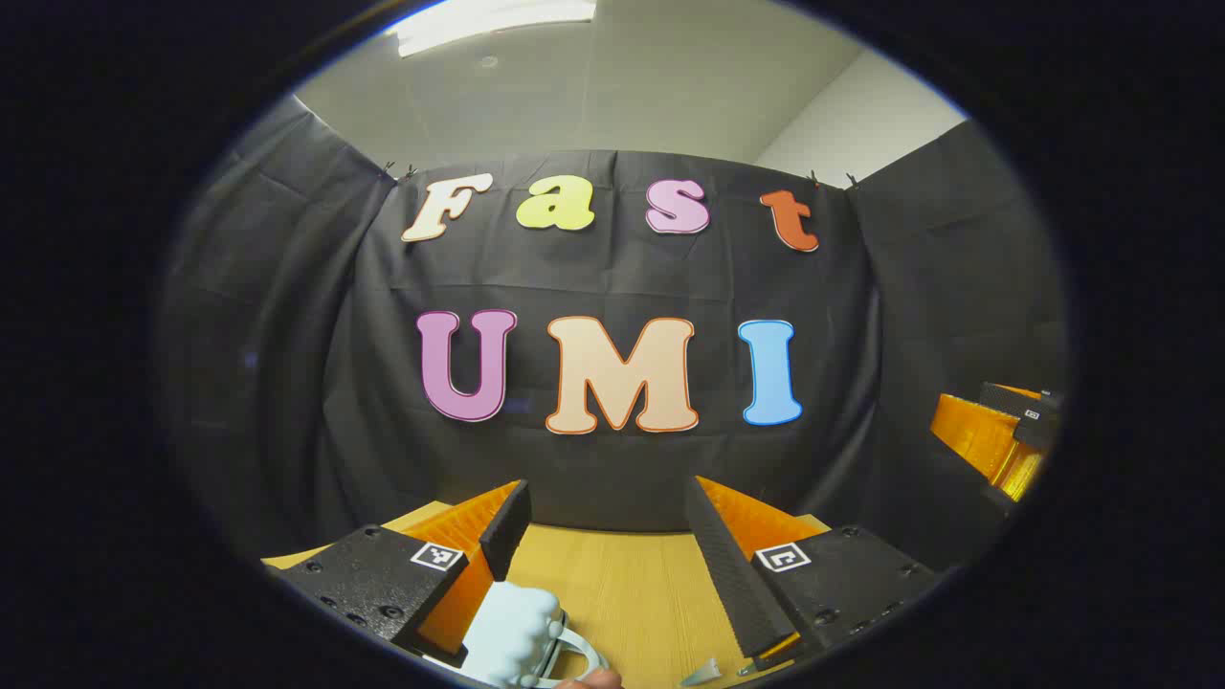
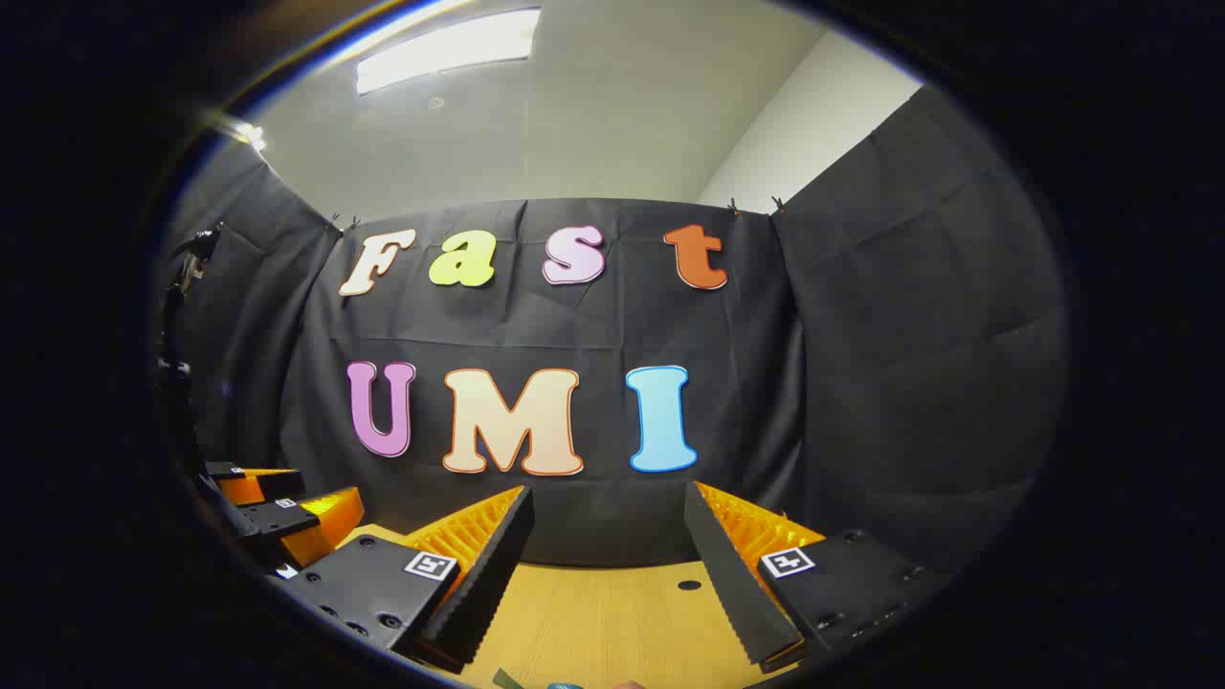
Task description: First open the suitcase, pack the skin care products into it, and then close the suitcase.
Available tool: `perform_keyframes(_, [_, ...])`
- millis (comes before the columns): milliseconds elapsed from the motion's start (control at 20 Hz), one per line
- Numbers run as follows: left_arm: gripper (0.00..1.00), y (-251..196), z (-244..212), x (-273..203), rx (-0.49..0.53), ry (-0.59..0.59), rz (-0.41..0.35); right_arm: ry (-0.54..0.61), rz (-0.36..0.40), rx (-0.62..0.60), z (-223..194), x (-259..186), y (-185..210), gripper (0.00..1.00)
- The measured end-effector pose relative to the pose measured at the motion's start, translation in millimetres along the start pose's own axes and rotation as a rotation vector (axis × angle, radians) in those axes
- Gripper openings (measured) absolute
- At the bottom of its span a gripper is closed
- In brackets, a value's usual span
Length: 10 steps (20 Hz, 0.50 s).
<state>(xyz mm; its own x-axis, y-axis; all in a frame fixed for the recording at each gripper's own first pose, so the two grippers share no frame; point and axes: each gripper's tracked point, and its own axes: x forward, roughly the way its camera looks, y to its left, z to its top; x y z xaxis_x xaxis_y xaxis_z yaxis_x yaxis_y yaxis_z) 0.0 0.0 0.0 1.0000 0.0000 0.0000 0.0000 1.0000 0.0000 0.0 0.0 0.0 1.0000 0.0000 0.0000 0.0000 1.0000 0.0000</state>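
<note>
In the left gripper view, my left gripper [image 1: 605, 498] is open and held level above the wooden table [image 1: 632, 593], with nothing between its fingers. A pale blue ribbed object with a loop handle [image 1: 517, 632], which looks like the suitcase, lies at the bottom edge under the left finger; most of it is cut off. In the right gripper view, my right gripper [image 2: 608, 498] is also open and holds nothing. The right gripper [image 1: 1005, 431] shows at the far right of the left gripper view. The left gripper [image 2: 278, 512] shows at the far left of the right gripper view.
The black cloth wall stands close behind the table's far edge. A small pale pointed piece [image 1: 703, 673] lies at the bottom edge. There is a small dark hole [image 2: 689, 584] in the tabletop [image 2: 593, 612] near the back.
</note>
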Motion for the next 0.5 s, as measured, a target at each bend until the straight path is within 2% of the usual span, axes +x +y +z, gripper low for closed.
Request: perform_keyframes(500, [0.95,-2.8,-5.4,1.7,0.015,0.009,0.017,0.021,0.011,0.012,-9.3,6.2,-5.8,0.99])
